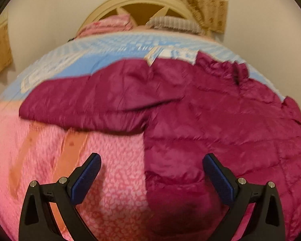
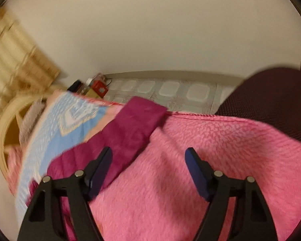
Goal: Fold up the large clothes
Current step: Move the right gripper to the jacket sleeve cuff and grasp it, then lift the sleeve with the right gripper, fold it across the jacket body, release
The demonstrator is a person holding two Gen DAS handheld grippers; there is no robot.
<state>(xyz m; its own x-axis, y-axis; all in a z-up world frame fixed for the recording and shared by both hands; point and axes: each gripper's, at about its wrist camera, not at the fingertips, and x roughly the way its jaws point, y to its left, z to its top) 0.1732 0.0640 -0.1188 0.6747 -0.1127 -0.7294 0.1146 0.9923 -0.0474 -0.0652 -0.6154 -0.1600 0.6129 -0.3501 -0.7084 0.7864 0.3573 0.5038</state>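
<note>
Spread left tongs (image 1: 151, 159) above magenta jacket (image 1: 190, 108)

The jacket (image 1: 220, 120) is shiny, quilted maroon cloth. Beneath it the blanket (image 1: 114, 180) is fluffy, matt pink fleece. Behind the jacket, the headboard (image 1: 142, 0) is smooth painted wood.

Each of the 2 views looks forward and steeply down along its own claw, from close above the bed. The left wrist view, past the left claw (image 1: 151, 161), faces the cream headboard (image 1: 142, 2) across the magenta jacket (image 1: 210, 120). The right wrist view, past the right claw (image 2: 148, 154), faces the wall and tiled floor (image 2: 170, 92), sharing the pink blanket (image 2: 190, 170), jacket sleeve and headboard.
</note>
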